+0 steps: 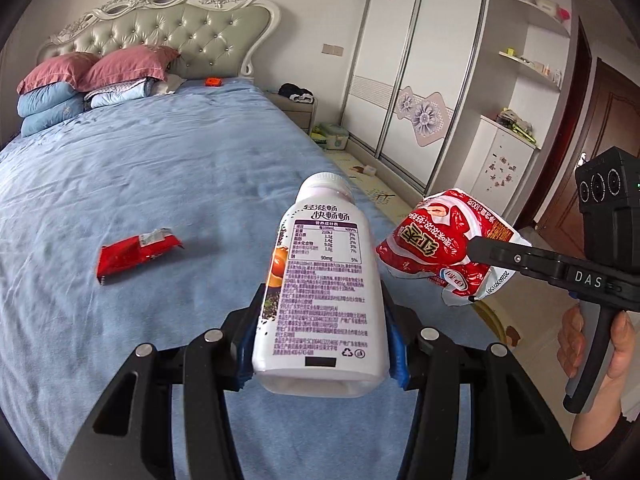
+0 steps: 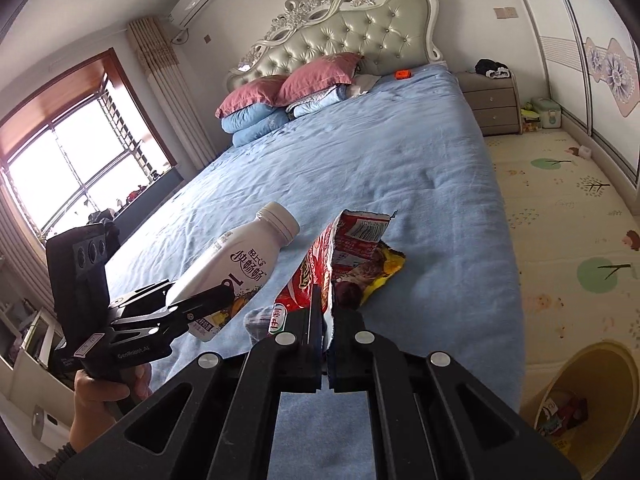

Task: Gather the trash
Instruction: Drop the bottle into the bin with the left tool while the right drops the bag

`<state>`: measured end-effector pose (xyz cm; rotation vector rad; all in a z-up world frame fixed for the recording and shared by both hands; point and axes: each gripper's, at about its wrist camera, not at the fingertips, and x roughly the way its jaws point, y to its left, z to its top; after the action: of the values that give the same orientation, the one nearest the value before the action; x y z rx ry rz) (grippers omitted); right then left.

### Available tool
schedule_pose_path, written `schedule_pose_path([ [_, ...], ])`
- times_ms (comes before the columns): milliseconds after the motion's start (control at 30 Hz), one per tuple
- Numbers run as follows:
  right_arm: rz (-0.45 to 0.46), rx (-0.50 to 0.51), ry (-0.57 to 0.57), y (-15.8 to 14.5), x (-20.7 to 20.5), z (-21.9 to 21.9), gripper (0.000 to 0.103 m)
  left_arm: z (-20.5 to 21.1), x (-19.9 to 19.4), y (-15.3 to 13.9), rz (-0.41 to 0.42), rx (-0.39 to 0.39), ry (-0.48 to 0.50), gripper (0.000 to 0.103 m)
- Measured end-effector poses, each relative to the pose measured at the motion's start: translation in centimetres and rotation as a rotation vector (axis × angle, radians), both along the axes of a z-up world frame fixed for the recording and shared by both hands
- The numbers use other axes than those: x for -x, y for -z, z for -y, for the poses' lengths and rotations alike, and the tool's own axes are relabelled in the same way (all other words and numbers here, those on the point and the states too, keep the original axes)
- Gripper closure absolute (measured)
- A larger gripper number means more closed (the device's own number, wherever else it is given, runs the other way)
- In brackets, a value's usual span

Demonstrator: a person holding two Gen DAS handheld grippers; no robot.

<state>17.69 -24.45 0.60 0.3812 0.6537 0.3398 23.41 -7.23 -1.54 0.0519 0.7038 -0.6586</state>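
Trash is held in both grippers above the blue bed (image 1: 160, 168). In the left wrist view, a white plastic bottle (image 1: 320, 276) with a purple printed label is clamped low on its body between the blue-padded fingers (image 1: 394, 346) of the left gripper (image 1: 322, 354), its capped neck pointing away toward the centre of the frame. To its right, a crumpled red and white snack wrapper (image 1: 440, 248) is pinched by the right gripper (image 1: 476, 248), whose black handle is grasped by a hand (image 1: 600, 348) at the right edge. In the right wrist view, the same wrapper (image 2: 340, 264) stands up from the tightly clenched fingers (image 2: 312, 320) at the lower centre, its torn top edge showing a barcode and a yellow patch on its right side. The bottle (image 2: 240, 264) appears to the left of it, tilted, gripped near its base by the left gripper (image 2: 196, 312), with the holding hand (image 2: 100, 404) at the lower left. Further out, a second red wrapper (image 1: 136, 254) lies flat on the bed sheet at the left centre of the left wrist view. Pink and blue pillows (image 1: 80, 80) are stacked against a tufted headboard (image 1: 168, 24) at the upper left. A yellow bin (image 2: 588, 408) with scraps inside stands on the patterned floor mat (image 2: 568, 220) at the lower right of the right wrist view.
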Motion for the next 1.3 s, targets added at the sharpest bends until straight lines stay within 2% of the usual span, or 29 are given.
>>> schedule_pose_path([
  [367, 0.004, -0.022, 0.182, 1.5, 6.6, 11.6, 0.101, 14.1, 3.0, 1.3, -0.033, -0.049, 0.202, 0.052],
  [600, -0.043, -0.032, 0.314, 4.8, 11.0, 18.4, 0.101, 22.7, 5.1, 3.6, -0.069, -0.099, 0.318, 0.052],
  [800, -0.093, -0.061, 0.421, 8.0, 14.7, 23.3, 0.101, 28.4, 6.3, 6.3, -0.130, -0.138, 0.374, 0.052],
  [967, -0.145, -0.075, 0.491, 10.4, 17.5, 26.5, 0.101, 32.9, 6.7, 8.9, -0.217, -0.161, 0.411, 0.052],
  [1133, -0.187, -0.072, 0.557, 12.5, 18.9, 29.0, 0.101, 37.1, 7.6, 11.0, -0.254, -0.201, 0.453, 0.052],
  [1300, -0.226, -0.084, 0.593, 14.6, 19.3, 31.0, 0.101, 40.7, 8.1, 12.6, -0.242, -0.265, 0.490, 0.052],
])
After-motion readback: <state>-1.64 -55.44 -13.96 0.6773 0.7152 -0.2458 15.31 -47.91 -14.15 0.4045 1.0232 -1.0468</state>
